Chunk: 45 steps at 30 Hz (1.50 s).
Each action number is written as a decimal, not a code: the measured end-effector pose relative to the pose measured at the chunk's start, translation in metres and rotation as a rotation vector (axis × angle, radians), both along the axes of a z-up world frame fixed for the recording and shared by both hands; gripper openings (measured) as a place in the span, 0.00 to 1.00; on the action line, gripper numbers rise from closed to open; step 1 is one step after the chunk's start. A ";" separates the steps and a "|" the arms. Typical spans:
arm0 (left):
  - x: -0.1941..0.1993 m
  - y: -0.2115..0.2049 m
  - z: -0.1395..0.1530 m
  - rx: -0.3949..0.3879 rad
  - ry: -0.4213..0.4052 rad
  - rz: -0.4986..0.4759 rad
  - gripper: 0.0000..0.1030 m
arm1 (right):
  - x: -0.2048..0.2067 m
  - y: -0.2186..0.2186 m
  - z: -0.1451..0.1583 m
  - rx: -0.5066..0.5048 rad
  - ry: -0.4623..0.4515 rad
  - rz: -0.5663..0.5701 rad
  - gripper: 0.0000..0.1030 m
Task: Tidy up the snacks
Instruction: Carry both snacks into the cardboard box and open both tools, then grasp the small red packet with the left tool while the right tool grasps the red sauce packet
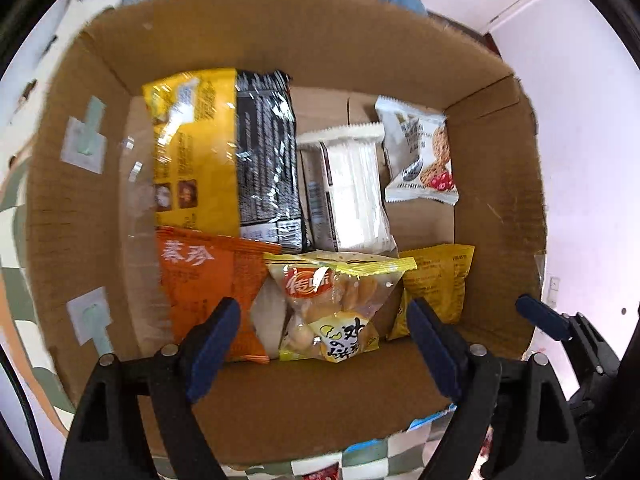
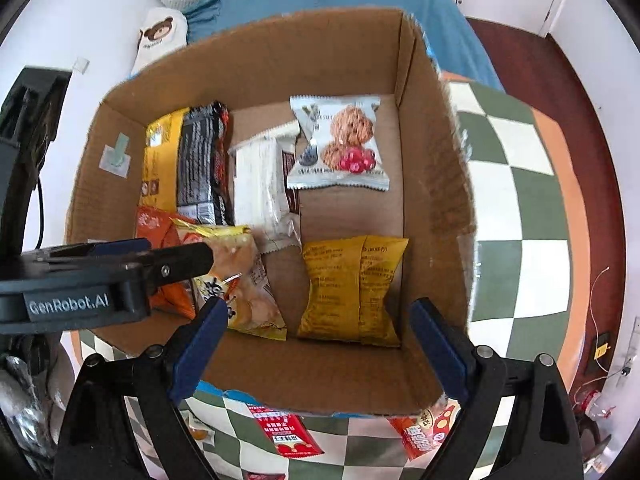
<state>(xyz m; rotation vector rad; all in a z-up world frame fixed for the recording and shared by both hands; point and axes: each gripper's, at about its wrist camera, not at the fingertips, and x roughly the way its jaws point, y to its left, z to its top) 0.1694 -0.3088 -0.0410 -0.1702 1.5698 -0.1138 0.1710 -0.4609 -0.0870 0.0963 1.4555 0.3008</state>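
Left wrist view: I look straight down into the box (image 1: 280,40), which sits on a checked cloth (image 1: 372,456). My left claw (image 1: 326,344) is released, its blue pads (image 1: 212,344) spread wide with nothing pressed between them. Below the gap, on the box floor, lies a clear biscuit bag (image 1: 332,308) with a yellow top seal. To its left sits an orange pack (image 1: 200,280), partly under it; to its right a yellow pack (image 1: 436,284). Farther back a large yellow-and-black bag (image 1: 224,152) lies along the left wall, a white pack (image 1: 352,184) beside it, and a cookie pack (image 1: 420,152) near the right wall. One blue pad of the right claw (image 1: 540,316) shows at the box's right rim.

Right wrist view: my right claw (image 2: 320,348) is also released, jaws wide, empty. The yellow pack (image 2: 352,288) lies flat on the box floor beyond the gap, close to the near wall of the box (image 2: 436,160). The biscuit bag (image 2: 248,280) is just left of it, apart. The left claw (image 2: 120,268) reaches in from the left over the orange pack (image 2: 160,232). The cookie pack (image 2: 340,140) rests at the back, the white pack (image 2: 256,176) and yellow-and-black bag (image 2: 188,160) to its left. Two red packets (image 2: 288,428) lie on the checked cloth (image 2: 520,200) outside the near wall.
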 end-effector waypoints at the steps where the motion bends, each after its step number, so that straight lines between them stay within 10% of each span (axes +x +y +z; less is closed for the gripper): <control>1: 0.001 0.001 0.006 0.009 -0.023 0.003 0.82 | -0.002 0.000 0.005 -0.004 -0.019 0.000 0.92; 33: -0.157 0.007 0.166 0.154 -0.572 0.056 0.82 | -0.140 -0.020 0.148 0.070 -0.420 -0.064 0.92; 39: -0.190 0.013 0.148 0.155 -0.542 0.077 0.82 | -0.165 -0.025 0.121 0.116 -0.333 -0.068 0.92; 45: -0.238 0.005 0.053 0.158 -0.298 -0.091 0.82 | -0.204 -0.037 0.038 0.103 -0.108 -0.076 0.92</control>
